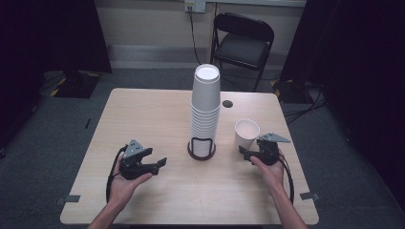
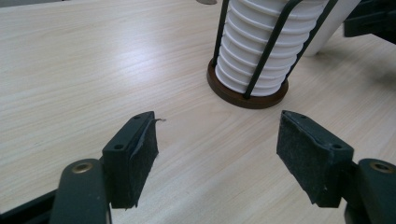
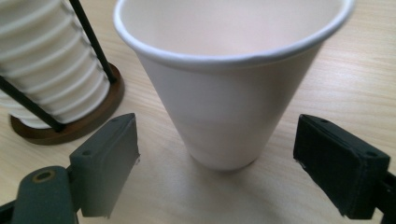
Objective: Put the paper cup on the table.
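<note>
A tall stack of white paper cups (image 1: 205, 109) stands upside down in a black wire holder on a round brown base (image 1: 201, 151) at the table's middle. A single white paper cup (image 1: 246, 134) stands upright to its right. My right gripper (image 1: 248, 153) is open just in front of that cup; the cup (image 3: 229, 88) sits between and slightly beyond its pads (image 3: 109, 163), untouched. My left gripper (image 1: 157, 161) is open and empty, left of the holder, jaws pointing toward the stack (image 2: 266, 46) and its base (image 2: 243, 95).
The wooden table (image 1: 143, 119) has a small dark hole (image 1: 227, 103) behind the stack. A black folding chair (image 1: 242, 43) stands beyond the far edge. Tape marks (image 1: 309, 195) sit near the front corners. Dark curtains flank both sides.
</note>
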The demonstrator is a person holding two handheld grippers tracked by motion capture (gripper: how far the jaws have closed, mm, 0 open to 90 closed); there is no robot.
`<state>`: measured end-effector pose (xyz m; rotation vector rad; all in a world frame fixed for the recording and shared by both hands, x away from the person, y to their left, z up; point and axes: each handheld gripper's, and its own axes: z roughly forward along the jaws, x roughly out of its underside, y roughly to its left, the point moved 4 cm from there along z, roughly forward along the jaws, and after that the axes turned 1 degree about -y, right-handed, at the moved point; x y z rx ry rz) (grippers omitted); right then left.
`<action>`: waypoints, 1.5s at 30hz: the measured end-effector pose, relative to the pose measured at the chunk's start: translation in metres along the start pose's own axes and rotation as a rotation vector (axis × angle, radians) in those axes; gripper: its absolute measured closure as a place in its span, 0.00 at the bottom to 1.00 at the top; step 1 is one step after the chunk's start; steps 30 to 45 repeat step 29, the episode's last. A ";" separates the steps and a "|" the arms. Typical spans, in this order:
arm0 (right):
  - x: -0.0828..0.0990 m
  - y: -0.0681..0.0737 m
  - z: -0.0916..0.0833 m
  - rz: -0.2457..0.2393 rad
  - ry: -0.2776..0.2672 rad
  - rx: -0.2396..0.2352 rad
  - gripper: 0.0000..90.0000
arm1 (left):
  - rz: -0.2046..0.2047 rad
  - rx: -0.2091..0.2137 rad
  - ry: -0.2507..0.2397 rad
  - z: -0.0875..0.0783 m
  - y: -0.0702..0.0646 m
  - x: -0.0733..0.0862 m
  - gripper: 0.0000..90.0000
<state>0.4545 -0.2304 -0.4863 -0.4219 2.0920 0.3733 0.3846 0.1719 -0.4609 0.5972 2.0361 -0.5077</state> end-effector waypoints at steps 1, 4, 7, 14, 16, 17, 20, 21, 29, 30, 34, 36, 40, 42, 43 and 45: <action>-0.001 0.001 -0.004 0.007 -0.010 0.001 0.16 | -0.003 -0.002 -0.001 0.000 0.000 0.000 0.32; -0.003 0.006 -0.016 0.016 -0.029 -0.017 0.16 | -0.001 -0.005 0.001 0.000 -0.001 0.001 0.32; -0.006 0.013 -0.031 0.005 -0.045 -0.031 0.17 | -0.002 -0.004 0.000 -0.002 0.000 0.001 0.32; -0.009 0.032 -0.056 -0.029 -0.080 -0.051 0.18 | -0.005 -0.009 0.007 -0.001 -0.002 0.003 0.32; -0.009 0.044 -0.064 -0.017 -0.095 -0.107 0.19 | 0.006 -0.005 0.016 -0.001 -0.002 0.004 0.31; -0.008 0.047 -0.067 -0.035 -0.094 -0.102 0.19 | 0.010 -0.008 0.013 -0.002 -0.002 0.004 0.31; -0.004 0.056 -0.076 -0.042 -0.112 -0.093 0.19 | -0.002 -0.018 0.009 -0.004 -0.001 0.005 0.31; -0.002 0.058 -0.077 -0.041 -0.119 -0.090 0.18 | 0.000 -0.020 0.008 -0.005 -0.001 0.005 0.31; 0.010 0.064 -0.069 -0.044 -0.086 -0.090 0.16 | -0.010 -0.028 0.015 -0.002 0.001 0.009 0.31; 0.010 0.064 -0.069 -0.044 -0.086 -0.090 0.16 | -0.010 -0.028 0.015 -0.002 0.001 0.009 0.31; 0.010 0.064 -0.069 -0.044 -0.086 -0.090 0.16 | -0.010 -0.028 0.015 -0.002 0.001 0.009 0.31; 0.010 0.064 -0.069 -0.044 -0.086 -0.090 0.16 | -0.010 -0.028 0.015 -0.002 0.001 0.009 0.31; 0.010 0.064 -0.069 -0.044 -0.086 -0.090 0.16 | -0.010 -0.028 0.015 -0.002 0.001 0.009 0.31; 0.010 0.064 -0.069 -0.044 -0.086 -0.090 0.16 | -0.010 -0.028 0.015 -0.002 0.001 0.009 0.31; 0.010 0.064 -0.069 -0.044 -0.086 -0.090 0.16 | -0.010 -0.028 0.015 -0.002 0.001 0.009 0.31; 0.010 0.064 -0.069 -0.044 -0.086 -0.090 0.16 | -0.010 -0.028 0.015 -0.002 0.001 0.009 0.31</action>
